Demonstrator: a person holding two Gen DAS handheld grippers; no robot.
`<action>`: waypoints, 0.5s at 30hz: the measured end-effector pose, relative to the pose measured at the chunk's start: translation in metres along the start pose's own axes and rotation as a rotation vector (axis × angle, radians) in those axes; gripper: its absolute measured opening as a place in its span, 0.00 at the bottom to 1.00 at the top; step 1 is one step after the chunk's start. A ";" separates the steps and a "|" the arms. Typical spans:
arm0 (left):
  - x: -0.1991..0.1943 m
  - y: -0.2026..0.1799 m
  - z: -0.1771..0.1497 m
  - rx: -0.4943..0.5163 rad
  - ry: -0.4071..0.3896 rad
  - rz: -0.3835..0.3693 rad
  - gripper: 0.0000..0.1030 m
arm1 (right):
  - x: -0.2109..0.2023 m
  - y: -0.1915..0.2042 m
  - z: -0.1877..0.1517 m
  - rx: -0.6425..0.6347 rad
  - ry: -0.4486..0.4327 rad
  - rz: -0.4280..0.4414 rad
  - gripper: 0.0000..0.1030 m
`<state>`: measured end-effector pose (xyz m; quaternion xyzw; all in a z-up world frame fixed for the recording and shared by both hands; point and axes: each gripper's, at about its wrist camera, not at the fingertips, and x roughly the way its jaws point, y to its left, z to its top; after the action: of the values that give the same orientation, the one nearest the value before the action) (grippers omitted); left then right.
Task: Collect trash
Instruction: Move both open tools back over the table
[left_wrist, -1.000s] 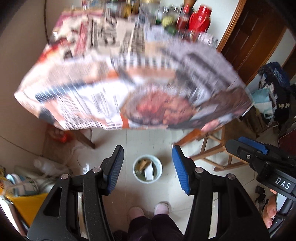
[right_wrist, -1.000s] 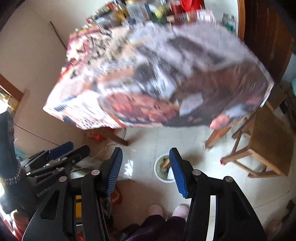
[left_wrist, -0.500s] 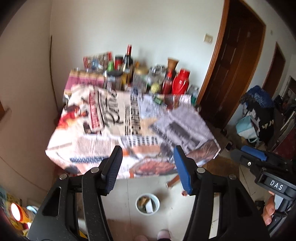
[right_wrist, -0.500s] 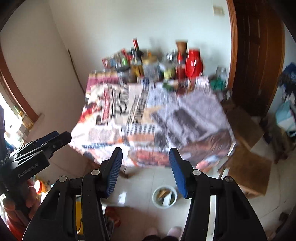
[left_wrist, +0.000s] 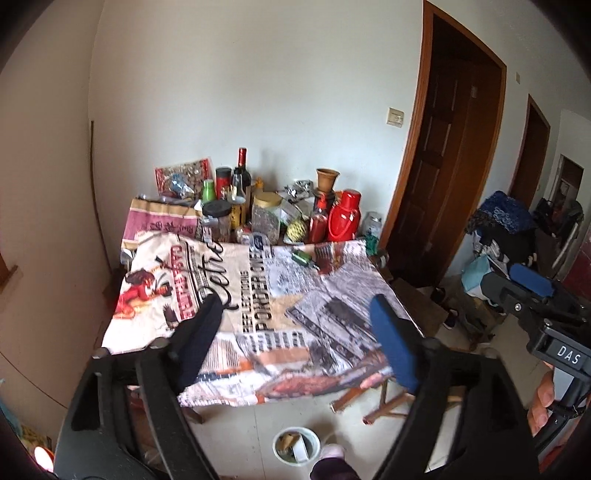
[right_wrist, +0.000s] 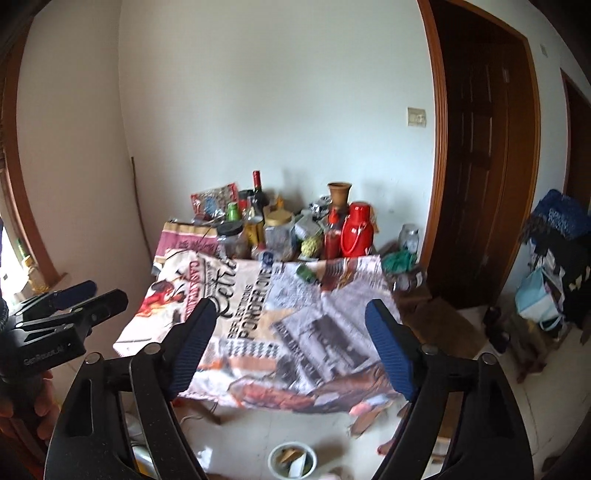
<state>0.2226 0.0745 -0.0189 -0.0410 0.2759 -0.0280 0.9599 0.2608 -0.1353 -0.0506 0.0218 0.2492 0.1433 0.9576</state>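
A white bucket (left_wrist: 296, 449) holding scraps of trash stands on the floor in front of the table; it also shows in the right wrist view (right_wrist: 292, 460). A small green item (left_wrist: 303, 258) lies on the newspaper-print tablecloth (left_wrist: 258, 306), also seen in the right wrist view (right_wrist: 307, 275). My left gripper (left_wrist: 299, 332) is open and empty, held high above the table's front edge. My right gripper (right_wrist: 291, 334) is open and empty, likewise raised. Each gripper shows at the edge of the other's view.
Bottles, jars and a red thermos (left_wrist: 343, 220) crowd the table's back edge against the wall. A wooden stool (left_wrist: 388, 400) stands right of the table. Dark wooden doors (left_wrist: 447, 166) are at right. Bags are piled at far right (left_wrist: 498, 236). My feet show by the bucket.
Both grippers have tilted up and drawn back from looking down at the floor and bucket to facing the table and wall. Both stay open and empty.
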 end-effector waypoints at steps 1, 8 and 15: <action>0.006 -0.003 0.004 0.005 -0.010 0.011 0.82 | 0.003 -0.002 0.002 0.000 -0.005 0.001 0.84; 0.063 -0.021 0.037 -0.009 -0.007 0.067 0.83 | 0.053 -0.033 0.032 -0.022 -0.004 0.049 0.84; 0.128 -0.041 0.089 -0.082 -0.005 0.095 0.83 | 0.104 -0.082 0.079 -0.066 0.013 0.090 0.84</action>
<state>0.3767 0.0295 -0.0078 -0.0670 0.2761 0.0290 0.9584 0.4075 -0.1819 -0.0392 0.0003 0.2494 0.1943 0.9487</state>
